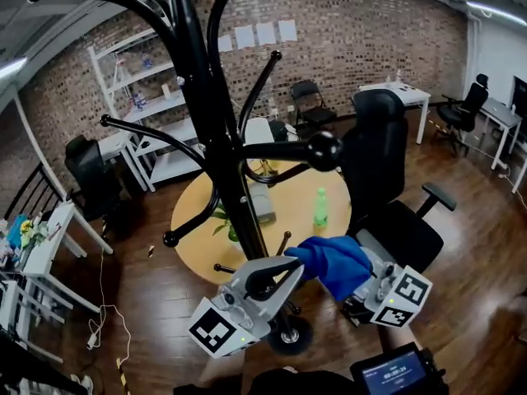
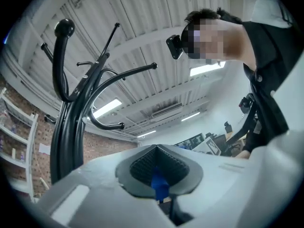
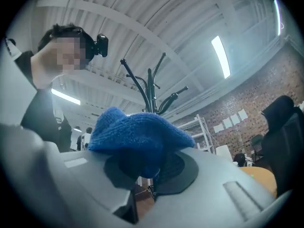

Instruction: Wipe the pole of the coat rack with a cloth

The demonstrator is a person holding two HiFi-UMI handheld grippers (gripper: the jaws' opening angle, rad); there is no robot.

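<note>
Both claws are clamped on the cloth (image 1: 336, 263): the right gripper (image 3: 151, 172) has a thick bunch of it between its pads, while the left gripper (image 2: 159, 177) pinches only a thin blue sliver. The cloth hangs between them just right of the lower pole (image 1: 216, 130), and I cannot tell whether it touches. The likeliest trouble is that sliver slipping out of the left claw once the cloth drags on the pole; a hard sideways push could also rock the rack, or a hook (image 1: 324, 151) could snag the cloth higher up.
</note>
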